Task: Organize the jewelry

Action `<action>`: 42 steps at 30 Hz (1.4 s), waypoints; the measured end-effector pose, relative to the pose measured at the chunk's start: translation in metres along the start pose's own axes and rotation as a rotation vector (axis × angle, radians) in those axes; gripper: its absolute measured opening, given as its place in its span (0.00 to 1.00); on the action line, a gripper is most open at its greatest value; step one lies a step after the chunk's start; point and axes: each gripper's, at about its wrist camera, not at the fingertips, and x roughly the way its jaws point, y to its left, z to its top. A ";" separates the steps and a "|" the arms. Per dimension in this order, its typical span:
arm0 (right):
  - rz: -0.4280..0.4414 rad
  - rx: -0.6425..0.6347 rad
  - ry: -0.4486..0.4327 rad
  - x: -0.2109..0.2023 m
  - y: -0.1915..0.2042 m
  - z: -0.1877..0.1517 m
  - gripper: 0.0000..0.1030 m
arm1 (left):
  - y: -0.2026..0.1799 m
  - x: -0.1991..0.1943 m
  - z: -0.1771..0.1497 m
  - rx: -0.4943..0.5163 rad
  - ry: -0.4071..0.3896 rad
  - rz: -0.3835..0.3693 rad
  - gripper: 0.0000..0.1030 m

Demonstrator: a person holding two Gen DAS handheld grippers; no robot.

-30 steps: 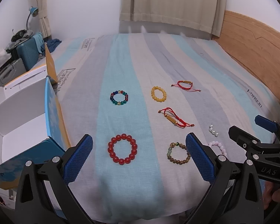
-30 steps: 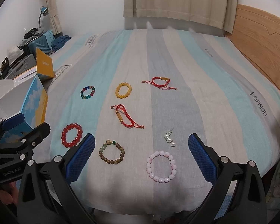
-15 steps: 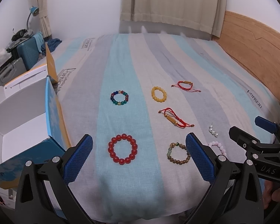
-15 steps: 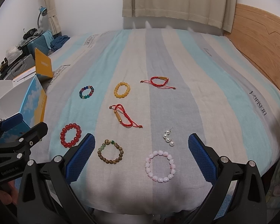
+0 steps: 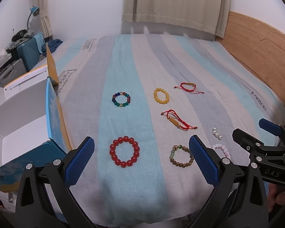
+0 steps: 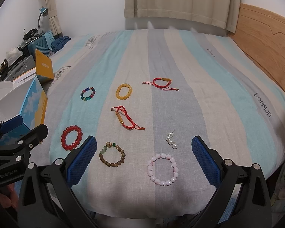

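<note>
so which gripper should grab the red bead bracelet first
Left. The red bead bracelet lies right between the open left gripper fingers, beside the open box. The right gripper is centred over the pink bracelet instead.

Striped bed (image 6: 209, 87), pink bracelet (image 6: 163, 169) between wide-open right hand-held gripper (image 6: 144, 158) fingers, pearl earring (image 6: 171, 141) beyond

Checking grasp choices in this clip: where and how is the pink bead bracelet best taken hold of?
Probably at one side of the ring, from above. The pink bead bracelet lies flat on the bedspread, so one finger of the open right gripper can drop inside the loop and the other outside, pinching across the bead strand. Its near arc is clear of the pearl earring.
</note>
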 end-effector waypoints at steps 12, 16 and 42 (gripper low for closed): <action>-0.001 -0.003 0.003 0.001 -0.001 0.000 0.93 | 0.000 0.004 0.000 -0.006 0.011 -0.002 0.94; -0.008 -0.003 0.023 0.007 -0.005 0.001 0.93 | 0.004 0.012 -0.002 -0.009 0.029 -0.007 0.94; -0.031 0.027 0.280 0.121 -0.042 -0.052 0.93 | 0.029 0.142 -0.031 -0.024 0.228 -0.005 0.94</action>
